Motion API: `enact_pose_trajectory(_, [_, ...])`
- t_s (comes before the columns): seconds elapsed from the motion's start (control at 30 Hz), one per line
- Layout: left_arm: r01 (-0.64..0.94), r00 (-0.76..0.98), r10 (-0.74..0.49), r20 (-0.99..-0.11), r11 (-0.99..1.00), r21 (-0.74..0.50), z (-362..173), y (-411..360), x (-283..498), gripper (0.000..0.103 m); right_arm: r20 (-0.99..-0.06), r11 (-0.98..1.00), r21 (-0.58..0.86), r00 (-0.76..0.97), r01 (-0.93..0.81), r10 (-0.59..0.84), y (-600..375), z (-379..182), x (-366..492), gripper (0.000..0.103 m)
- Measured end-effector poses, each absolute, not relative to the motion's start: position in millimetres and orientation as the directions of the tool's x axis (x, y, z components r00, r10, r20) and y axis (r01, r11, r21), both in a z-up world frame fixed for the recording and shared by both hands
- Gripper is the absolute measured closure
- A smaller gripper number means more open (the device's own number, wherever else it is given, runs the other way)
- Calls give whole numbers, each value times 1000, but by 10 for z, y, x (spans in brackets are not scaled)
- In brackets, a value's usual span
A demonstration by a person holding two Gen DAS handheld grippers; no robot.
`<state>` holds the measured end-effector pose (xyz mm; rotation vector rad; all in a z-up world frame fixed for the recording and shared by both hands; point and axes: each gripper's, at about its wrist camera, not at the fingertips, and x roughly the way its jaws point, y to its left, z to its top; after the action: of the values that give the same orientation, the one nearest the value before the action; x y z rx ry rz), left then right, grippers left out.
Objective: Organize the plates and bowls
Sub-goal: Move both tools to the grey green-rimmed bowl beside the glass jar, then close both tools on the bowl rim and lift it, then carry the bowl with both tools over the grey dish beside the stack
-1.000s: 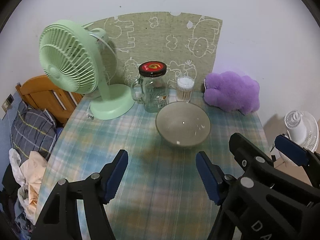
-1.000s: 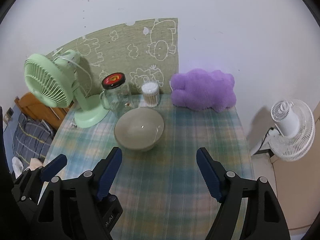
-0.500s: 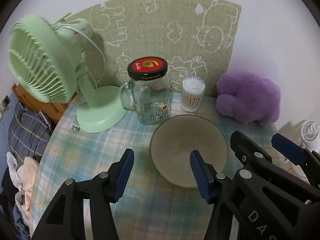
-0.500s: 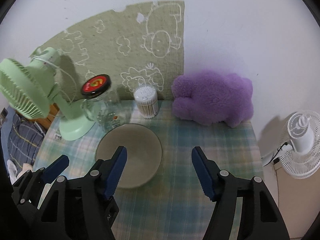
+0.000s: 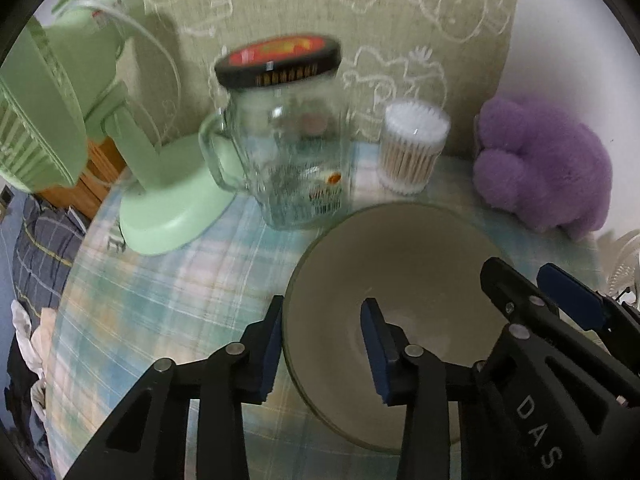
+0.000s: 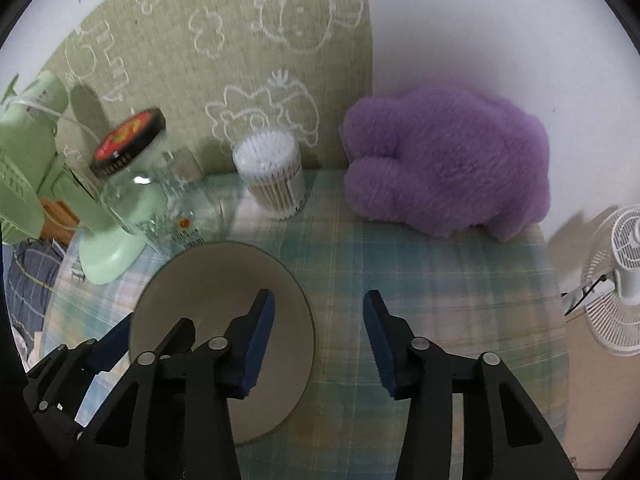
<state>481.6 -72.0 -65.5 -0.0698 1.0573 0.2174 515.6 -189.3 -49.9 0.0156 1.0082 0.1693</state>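
A grey-beige bowl (image 5: 400, 264) stands on the plaid tablecloth; it also shows in the right wrist view (image 6: 212, 280). My left gripper (image 5: 322, 344) is open and straddles the bowl's left rim, one finger outside, one inside. My right gripper (image 6: 316, 340) is open and straddles the bowl's right rim, its left finger over the bowl, its right finger over the cloth. The right gripper also shows in the left wrist view (image 5: 536, 300), at the bowl's right side.
Behind the bowl stand a glass jar mug (image 5: 288, 152) with a black-red lid, a tub of cotton swabs (image 5: 412, 152), a green desk fan (image 5: 100, 128) and a purple plush (image 5: 544, 168). A white fan (image 6: 616, 280) stands off the table's right edge.
Both grippers moved forward and down to the bowl. The jaws now straddle its rim on both sides. The jar and swabs loom closer.
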Motion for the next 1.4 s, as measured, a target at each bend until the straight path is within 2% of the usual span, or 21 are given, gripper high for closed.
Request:
enact_pose_trajectory(0.07, [-219, 469, 155, -870, 974, 56, -702, -698, 4811, 74, -846, 986, 93, 512, -136, 151, -1872, -565, 5174, 62])
enact_pose_trajectory(0.17, [-230, 470, 171, -866, 971, 66, -731, -680, 4815, 82, -852, 985, 104, 499, -138, 160, -1850, -626, 5190, 75])
enact_pose_trajectory(0.3, [-234, 470, 162, -868, 971, 55, -759, -645, 4808, 86, -854, 982, 119, 489, -148, 178, -1811, -662, 5195, 85])
enact_pose_trajectory(1.0, [-207, 454, 121, -883, 978, 28, -651, -687, 4617, 86, -854, 984, 89, 497, -154, 155, -1850, -469, 4944, 85])
enact_pose_trajectory(1.4, [-200, 507, 127, -852, 979, 28, -231, -680, 4316, 86, -838, 985, 105, 521, -137, 162, -1867, -115, 4650, 85])
